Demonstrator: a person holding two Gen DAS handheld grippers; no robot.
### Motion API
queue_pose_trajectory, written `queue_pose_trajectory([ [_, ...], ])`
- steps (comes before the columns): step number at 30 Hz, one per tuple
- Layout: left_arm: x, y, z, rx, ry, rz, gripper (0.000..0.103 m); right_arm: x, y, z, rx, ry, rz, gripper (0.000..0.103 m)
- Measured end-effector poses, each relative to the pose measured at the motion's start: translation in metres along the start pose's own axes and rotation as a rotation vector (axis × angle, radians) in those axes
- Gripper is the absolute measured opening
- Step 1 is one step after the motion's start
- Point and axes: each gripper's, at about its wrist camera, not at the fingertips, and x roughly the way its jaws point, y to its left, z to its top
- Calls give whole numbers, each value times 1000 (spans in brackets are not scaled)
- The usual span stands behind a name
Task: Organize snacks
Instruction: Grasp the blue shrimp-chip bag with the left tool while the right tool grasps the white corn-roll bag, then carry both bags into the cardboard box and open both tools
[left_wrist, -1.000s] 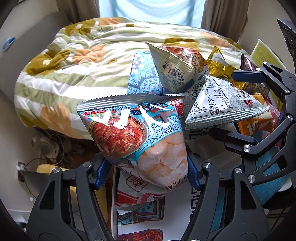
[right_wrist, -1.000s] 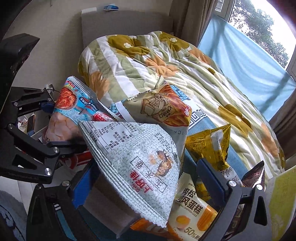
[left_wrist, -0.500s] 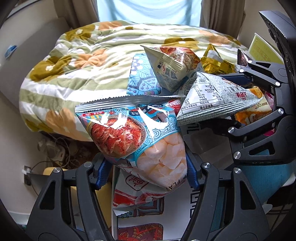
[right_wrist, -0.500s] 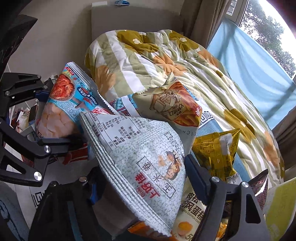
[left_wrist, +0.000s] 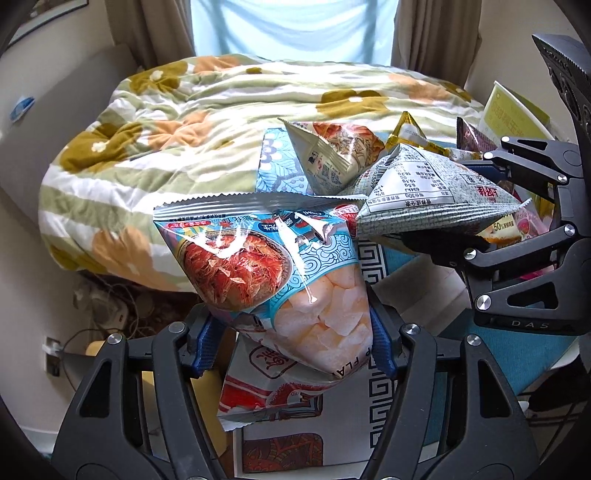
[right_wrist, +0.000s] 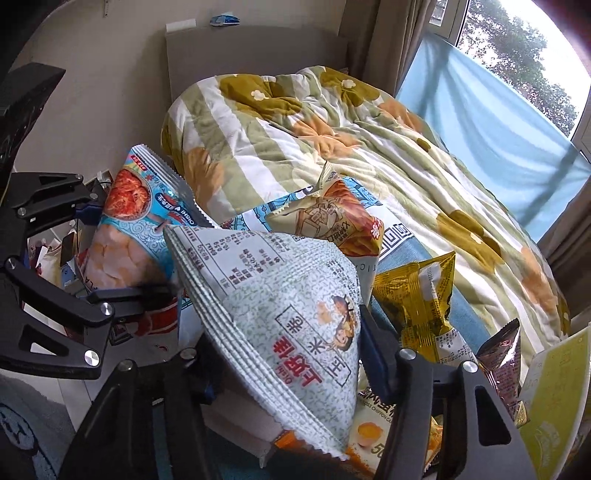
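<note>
My left gripper (left_wrist: 293, 343) is shut on the lower part of a blue prawn-cracker bag (left_wrist: 266, 266), which hangs upright above a red-and-white patterned box (left_wrist: 280, 458). The same bag (right_wrist: 129, 221) shows at the left of the right wrist view. My right gripper (right_wrist: 290, 369) has a puffy grey-green corn-snack bag (right_wrist: 280, 302) between its blue pads. Its jaws are closing and the pads press the bag's sides. From the left wrist view that bag (left_wrist: 436, 195) sticks out of the right gripper (left_wrist: 517, 229). The two held bags almost touch.
A tan snack bag (right_wrist: 332, 221), a gold packet (right_wrist: 421, 295), a brown packet (right_wrist: 506, 354), a chiffon-cake pack (right_wrist: 373, 428) and a yellow-green box (right_wrist: 550, 398) lie heaped on a blue patterned surface (left_wrist: 273, 162). A flowered quilt (left_wrist: 184, 129) covers the bed behind. Cables (left_wrist: 110, 306) lie on the floor at left.
The right gripper's jaws have come in from wide apart onto the grey-green bag. The left gripper has lifted the prawn-cracker bag a little.
</note>
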Motion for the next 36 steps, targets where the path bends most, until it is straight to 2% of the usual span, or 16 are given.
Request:
queue_pose_trajectory([
  [11, -44, 0, 15, 12, -64, -64, 62, -52, 6, 4, 89, -52, -44, 54],
  [20, -90, -28, 48, 84, -158, -142, 62, -118, -7, -4, 263, -112, -147, 53],
  [28, -120, -99, 95, 140, -251, -206, 62, -193, -66, -38, 480, -171, -252, 53],
  [32, -131, -152, 117, 142, -286, -261, 62, -228, -104, -65, 546, -185, -301, 53],
  [36, -126, -214, 138, 148, -275, -340, 62, -257, -143, -96, 586, -172, -342, 53],
])
